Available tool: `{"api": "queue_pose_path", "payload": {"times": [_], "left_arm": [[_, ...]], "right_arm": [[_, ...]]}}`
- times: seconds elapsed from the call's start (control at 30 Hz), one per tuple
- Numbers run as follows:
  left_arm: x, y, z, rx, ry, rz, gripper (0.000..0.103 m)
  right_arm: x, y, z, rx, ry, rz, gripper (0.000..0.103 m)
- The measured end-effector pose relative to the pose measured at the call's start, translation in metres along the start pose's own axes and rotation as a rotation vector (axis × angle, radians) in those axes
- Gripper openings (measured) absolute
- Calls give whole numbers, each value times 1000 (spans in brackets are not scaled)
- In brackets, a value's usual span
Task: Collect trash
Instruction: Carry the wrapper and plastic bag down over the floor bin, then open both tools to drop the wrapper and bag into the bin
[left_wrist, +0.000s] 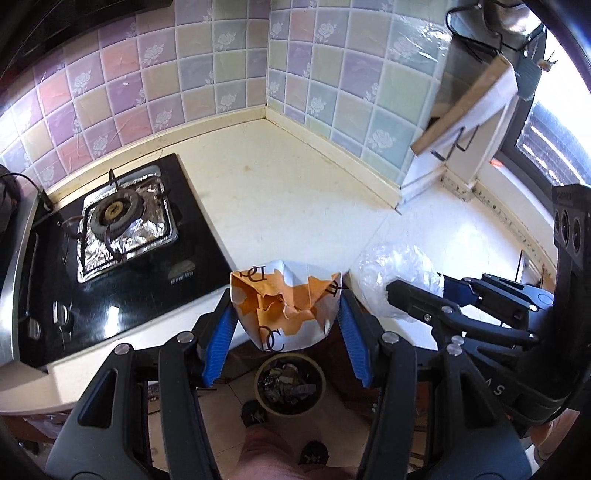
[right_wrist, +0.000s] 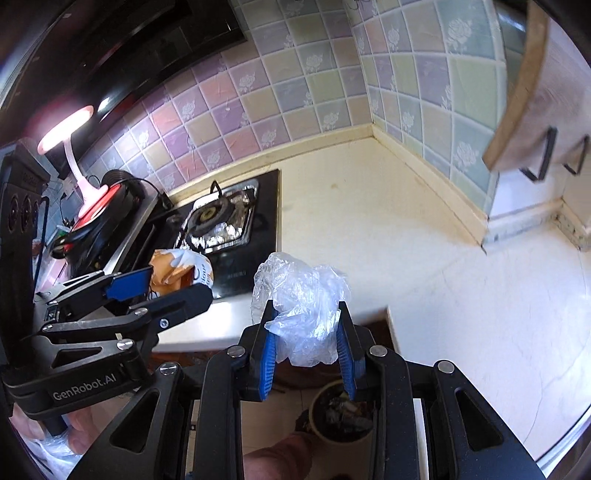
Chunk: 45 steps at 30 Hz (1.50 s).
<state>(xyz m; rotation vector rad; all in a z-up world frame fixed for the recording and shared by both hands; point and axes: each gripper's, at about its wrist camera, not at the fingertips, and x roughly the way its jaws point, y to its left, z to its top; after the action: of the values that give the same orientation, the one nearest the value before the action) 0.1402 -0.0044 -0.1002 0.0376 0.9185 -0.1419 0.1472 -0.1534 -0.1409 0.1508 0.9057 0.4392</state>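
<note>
My left gripper (left_wrist: 286, 314) is shut on a crumpled orange-and-white paper bag (left_wrist: 286, 301), held just past the counter's front edge. Right below it on the floor stands a round trash bin (left_wrist: 290, 384) with scraps inside. My right gripper (right_wrist: 306, 325) is shut on a bunched clear plastic bag (right_wrist: 301, 295), also over the counter edge, with the trash bin (right_wrist: 341, 413) under it. Each gripper shows in the other's view: the right gripper (left_wrist: 424, 291) with the plastic bag (left_wrist: 397, 278) at right, the left gripper (right_wrist: 159, 284) with the paper bag (right_wrist: 181, 271) at left.
A black gas hob (left_wrist: 122, 240) with a foil-lined burner (left_wrist: 122, 225) sits left on the cream counter (left_wrist: 295, 195). Pastel tiled walls meet in a corner behind. A wooden board (left_wrist: 465, 107) hangs at right. A pink lamp (right_wrist: 70, 129) stands at far left. A person's legs and feet (left_wrist: 280, 454) are beside the bin.
</note>
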Motion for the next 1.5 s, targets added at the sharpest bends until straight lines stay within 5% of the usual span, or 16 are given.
{"api": "queue_pose_path", "payload": {"times": [0.33, 0.57, 0.93, 1.3, 1.4, 1.5], "left_arm": [[52, -7, -85, 30, 119, -18, 51], [144, 10, -163, 37, 254, -14, 51], [314, 31, -272, 47, 326, -49, 51], [410, 42, -320, 73, 319, -94, 53], [420, 42, -317, 93, 330, -99, 77], [420, 36, -314, 116, 321, -100, 79]], "right_arm": [[43, -8, -104, 54, 119, -73, 28], [126, -28, -180, 76, 257, -158, 28], [288, -95, -312, 206, 415, -203, 29], [374, -150, -379, 315, 439, -212, 38], [376, -160, -386, 347, 438, -210, 41], [375, -161, -383, 355, 428, -208, 46]]}}
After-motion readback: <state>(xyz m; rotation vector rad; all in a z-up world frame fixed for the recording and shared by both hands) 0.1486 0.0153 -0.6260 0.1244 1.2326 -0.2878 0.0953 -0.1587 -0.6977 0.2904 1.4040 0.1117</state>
